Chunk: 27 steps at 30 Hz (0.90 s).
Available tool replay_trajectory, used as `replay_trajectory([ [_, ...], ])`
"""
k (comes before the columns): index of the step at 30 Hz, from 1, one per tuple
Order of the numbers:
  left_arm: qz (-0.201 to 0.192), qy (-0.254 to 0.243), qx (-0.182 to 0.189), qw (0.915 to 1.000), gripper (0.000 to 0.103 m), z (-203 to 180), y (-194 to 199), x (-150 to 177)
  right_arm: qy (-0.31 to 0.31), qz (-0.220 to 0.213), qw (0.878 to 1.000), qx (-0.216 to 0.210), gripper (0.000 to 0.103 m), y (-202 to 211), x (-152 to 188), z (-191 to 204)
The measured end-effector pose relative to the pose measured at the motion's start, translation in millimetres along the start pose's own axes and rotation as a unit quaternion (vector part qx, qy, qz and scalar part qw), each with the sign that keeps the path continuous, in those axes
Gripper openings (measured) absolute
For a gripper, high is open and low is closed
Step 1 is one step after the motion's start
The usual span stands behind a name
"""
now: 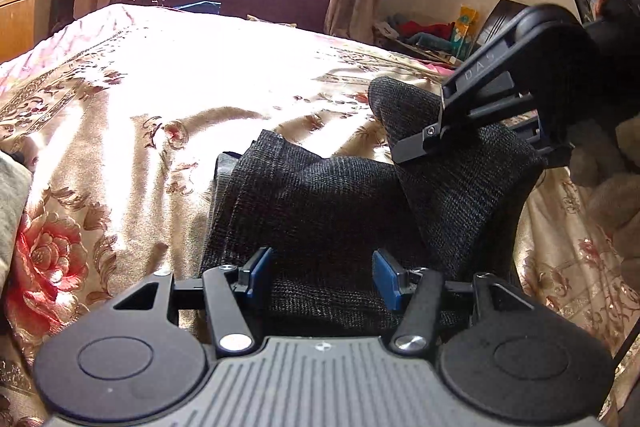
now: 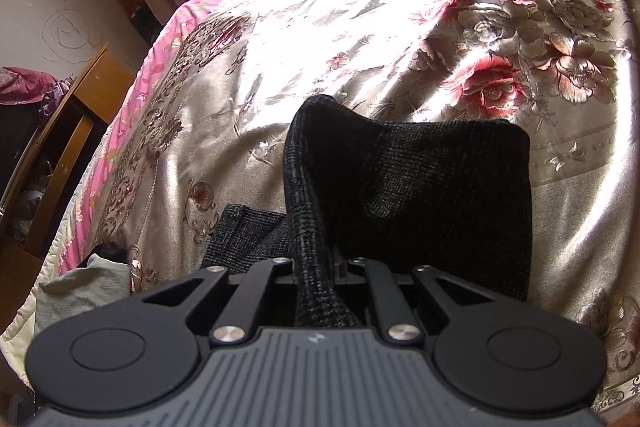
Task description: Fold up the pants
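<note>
On the floral bedspread (image 1: 120, 131) near the bed's front edge, we have the pants (image 1: 320, 207) partly folded: our right gripper (image 1: 416, 143) jaws clench a raised fold, our left gripper (image 1: 324, 279) jaws stand released over the cloth, so laying down and smoothing remain.

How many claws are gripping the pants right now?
1. The right claw is shut on a raised fold of the pants, lifted above the bedspread. The left claw sits open, blue pads apart over the cloth, pinching nothing.
</note>
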<state>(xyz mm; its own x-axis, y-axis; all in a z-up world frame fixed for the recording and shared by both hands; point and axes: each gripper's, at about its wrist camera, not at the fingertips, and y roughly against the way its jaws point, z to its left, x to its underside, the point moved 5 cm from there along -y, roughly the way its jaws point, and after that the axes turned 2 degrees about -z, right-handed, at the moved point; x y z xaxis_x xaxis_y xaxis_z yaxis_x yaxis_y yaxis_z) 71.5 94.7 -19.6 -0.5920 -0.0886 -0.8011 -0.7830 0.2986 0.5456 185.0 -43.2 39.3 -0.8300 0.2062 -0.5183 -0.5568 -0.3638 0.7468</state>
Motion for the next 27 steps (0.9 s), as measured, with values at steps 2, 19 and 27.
replay_trajectory([
  [2, -0.003, -0.015, -0.01, 0.9998, 0.067, -4.1, 1.9, 1.5, 0.017, -0.001, 1.0, 0.002, 0.008, -0.1, 1.0, 12.1],
  [19, -0.045, 0.065, 0.031, 0.9964, 0.069, 24.6, 75.4, 8.4, 0.104, 0.024, 0.993, 0.042, 0.015, -27.2, 29.0, 62.9],
  [27, -0.037, 0.042, 0.06, 0.9966, 0.073, -3.0, 77.2, 10.4, 0.061, 0.062, 0.995, -0.046, 0.032, -14.4, 26.9, 73.0],
])
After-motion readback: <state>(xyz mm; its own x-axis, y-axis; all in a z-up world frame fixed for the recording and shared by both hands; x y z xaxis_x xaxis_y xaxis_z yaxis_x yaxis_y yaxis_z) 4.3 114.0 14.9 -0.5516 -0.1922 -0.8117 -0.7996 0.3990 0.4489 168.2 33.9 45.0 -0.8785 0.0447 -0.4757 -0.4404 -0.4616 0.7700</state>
